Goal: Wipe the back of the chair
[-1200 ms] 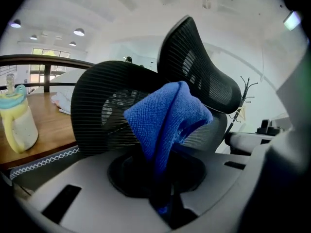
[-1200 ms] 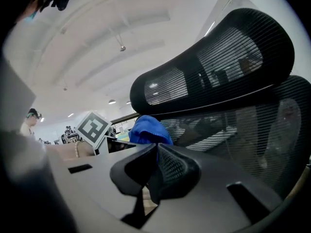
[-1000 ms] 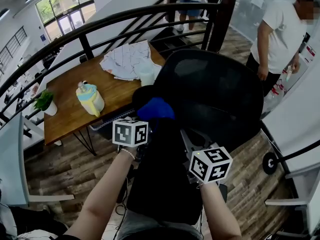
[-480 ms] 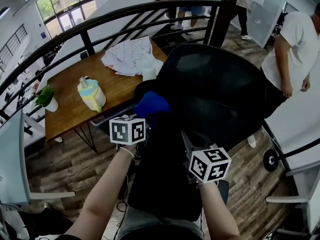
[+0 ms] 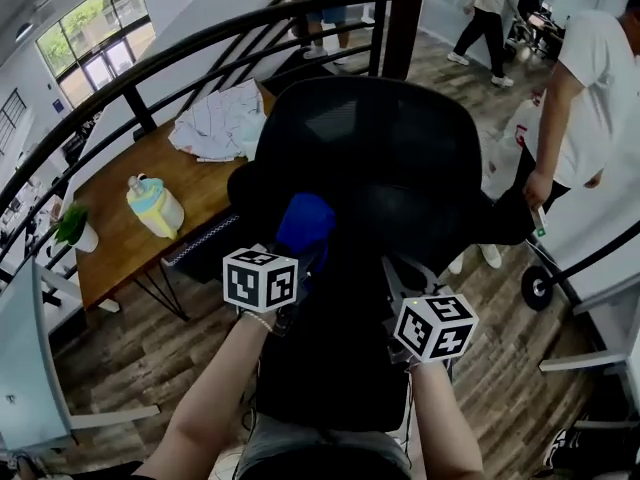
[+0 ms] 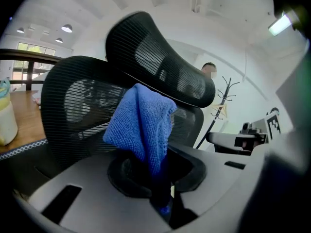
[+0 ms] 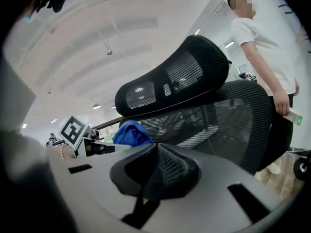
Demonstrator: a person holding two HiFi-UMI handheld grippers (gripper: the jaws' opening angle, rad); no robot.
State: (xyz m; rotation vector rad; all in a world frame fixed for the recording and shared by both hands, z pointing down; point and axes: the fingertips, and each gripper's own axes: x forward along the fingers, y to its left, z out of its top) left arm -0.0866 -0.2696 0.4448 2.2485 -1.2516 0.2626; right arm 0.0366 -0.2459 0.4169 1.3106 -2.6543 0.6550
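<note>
A black mesh office chair fills the head view, its backrest [image 5: 400, 168] facing me. My left gripper [image 5: 298, 253] is shut on a blue cloth [image 5: 305, 220], which lies against the backrest's left side. In the left gripper view the cloth [image 6: 143, 125] stands up from the closed jaws of the left gripper [image 6: 156, 181], in front of the mesh backrest [image 6: 73, 106] and the headrest [image 6: 155, 62]. My right gripper [image 5: 405, 288] hovers low behind the chair; in its own view the right gripper [image 7: 154, 174] has its jaws together with nothing in them, under the backrest [image 7: 228, 115].
A wooden table [image 5: 120, 248] at left carries a yellow and blue jug [image 5: 153, 206], white cloths [image 5: 220, 123] and a small plant [image 5: 72, 226]. A black railing [image 5: 200, 53] curves behind it. A person in a white shirt [image 5: 590, 98] stands close at right. A chair wheel [image 5: 535, 290] rests on the wood floor.
The view has swung, so the chair sits more centred and the table further left. The cloth stays pressed on the backrest with little shift. The person at right has stepped nearer.
</note>
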